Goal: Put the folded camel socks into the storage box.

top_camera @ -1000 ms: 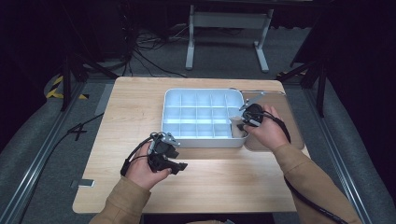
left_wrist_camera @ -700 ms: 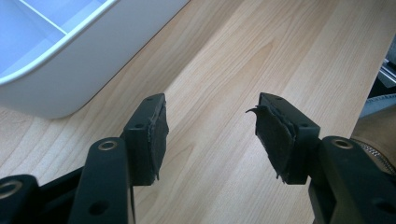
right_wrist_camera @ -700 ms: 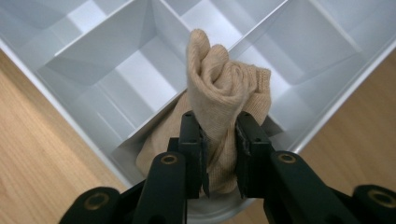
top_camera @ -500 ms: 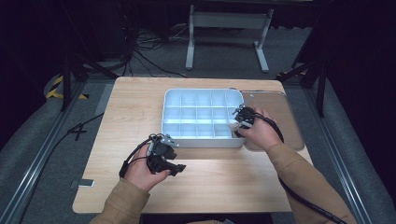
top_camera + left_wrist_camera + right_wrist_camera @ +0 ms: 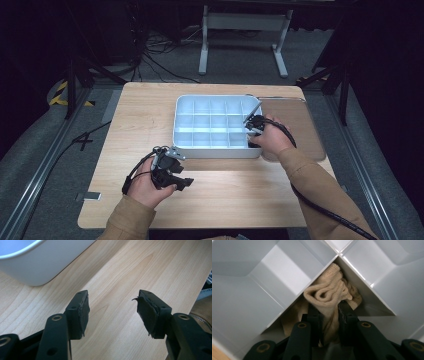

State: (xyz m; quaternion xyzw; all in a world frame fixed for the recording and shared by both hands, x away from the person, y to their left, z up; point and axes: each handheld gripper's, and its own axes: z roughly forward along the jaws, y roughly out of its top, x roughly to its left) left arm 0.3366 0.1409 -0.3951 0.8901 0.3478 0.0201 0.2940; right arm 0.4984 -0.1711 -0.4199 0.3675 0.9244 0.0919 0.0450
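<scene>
a cream knitted sock (image 5: pixel 329 296) sits bunched in a near right compartment of the white divider tray (image 5: pixel 212 150), walls tight around it, pinched by the right gripper (image 5: pixel 329 312) tipped steeply down. the left gripper (image 5: pixel 112 312) rests low over bare worktop (image 5: pixel 240 185), gaping and empty.

Left gripper (image 5: pixel 111 311) gapes empty over wooden table (image 5: pixel 120 272), near white tray (image 5: pixel 37 262).

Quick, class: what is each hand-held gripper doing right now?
Left hand-held gripper: open, empty, above the table.
Right hand-held gripper: shut on a beige sock in the tray.
</scene>
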